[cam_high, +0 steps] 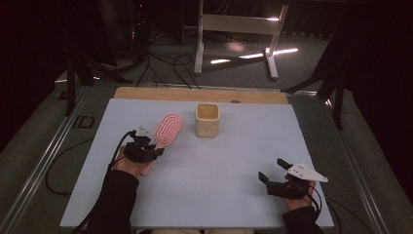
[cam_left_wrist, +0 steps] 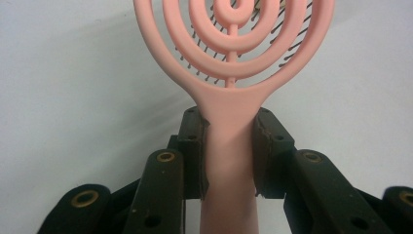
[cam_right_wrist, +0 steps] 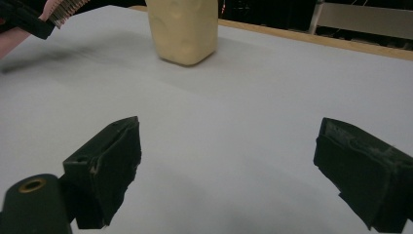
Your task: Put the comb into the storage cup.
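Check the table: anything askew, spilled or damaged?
Nothing stands out. The cream cup stands upright on the grey mat, no spill. The pink brush looks intact, its handle clamped squarely in the left gripper. The right gripper is open, empty.

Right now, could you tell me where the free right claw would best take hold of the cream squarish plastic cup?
Grip the cream squarish plastic cup across two opposite flat walls, just below the rim, probably coming level from the near right side. It stands upright and alone, and the right claw is open, facing it across bare mat.
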`<state>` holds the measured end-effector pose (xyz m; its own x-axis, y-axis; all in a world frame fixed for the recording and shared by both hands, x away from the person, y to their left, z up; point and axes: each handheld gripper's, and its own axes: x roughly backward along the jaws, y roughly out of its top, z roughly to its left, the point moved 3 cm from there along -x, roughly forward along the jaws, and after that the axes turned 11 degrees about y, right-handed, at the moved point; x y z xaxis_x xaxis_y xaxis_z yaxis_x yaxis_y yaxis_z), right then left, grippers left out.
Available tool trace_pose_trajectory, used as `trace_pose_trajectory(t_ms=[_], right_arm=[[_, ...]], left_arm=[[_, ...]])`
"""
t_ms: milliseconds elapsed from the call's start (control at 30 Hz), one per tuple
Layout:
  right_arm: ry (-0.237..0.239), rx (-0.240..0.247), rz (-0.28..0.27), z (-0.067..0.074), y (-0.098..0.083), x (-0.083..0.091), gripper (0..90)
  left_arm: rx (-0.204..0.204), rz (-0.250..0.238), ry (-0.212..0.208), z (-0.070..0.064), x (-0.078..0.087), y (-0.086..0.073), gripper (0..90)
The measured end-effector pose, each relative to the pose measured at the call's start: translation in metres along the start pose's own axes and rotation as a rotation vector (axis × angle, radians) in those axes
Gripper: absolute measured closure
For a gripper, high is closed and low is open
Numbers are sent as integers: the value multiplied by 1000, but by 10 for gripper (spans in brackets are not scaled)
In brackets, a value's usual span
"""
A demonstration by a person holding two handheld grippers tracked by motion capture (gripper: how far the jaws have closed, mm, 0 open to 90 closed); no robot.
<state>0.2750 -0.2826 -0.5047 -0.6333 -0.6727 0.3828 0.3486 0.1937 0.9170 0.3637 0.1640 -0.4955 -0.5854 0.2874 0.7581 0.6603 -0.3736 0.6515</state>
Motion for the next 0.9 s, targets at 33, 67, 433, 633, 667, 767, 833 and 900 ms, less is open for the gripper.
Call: trace_pose_trajectory(t_ms=[33,67,433,633,667,767,833,900], right_arm=[[0,0,0,0,0,0,98],[0,0,0,0,0,0,98],[7,1,9,2,-1,-3,98],[13,6,13,4,0,-5,98],[14,6,13,4,0,-5,98],[14,8,15,4,0,-5,98],[15,5,16,4,1,-5,98],[12,5,16,4,1,-6,98]], left_arm=[[0,-4,3,0,0,0,701],[5,-9,4,-1,1,0,701],[12,-83,3,0,7,-8,701],[0,-132,17,3,11,-11,701],[0,-144,19,3,12,-10,700],[-4,-184,18,2,15,-10,701],[-4,-204,21,1,16,-10,701],[-8,-222,21,-1,18,-9,701]])
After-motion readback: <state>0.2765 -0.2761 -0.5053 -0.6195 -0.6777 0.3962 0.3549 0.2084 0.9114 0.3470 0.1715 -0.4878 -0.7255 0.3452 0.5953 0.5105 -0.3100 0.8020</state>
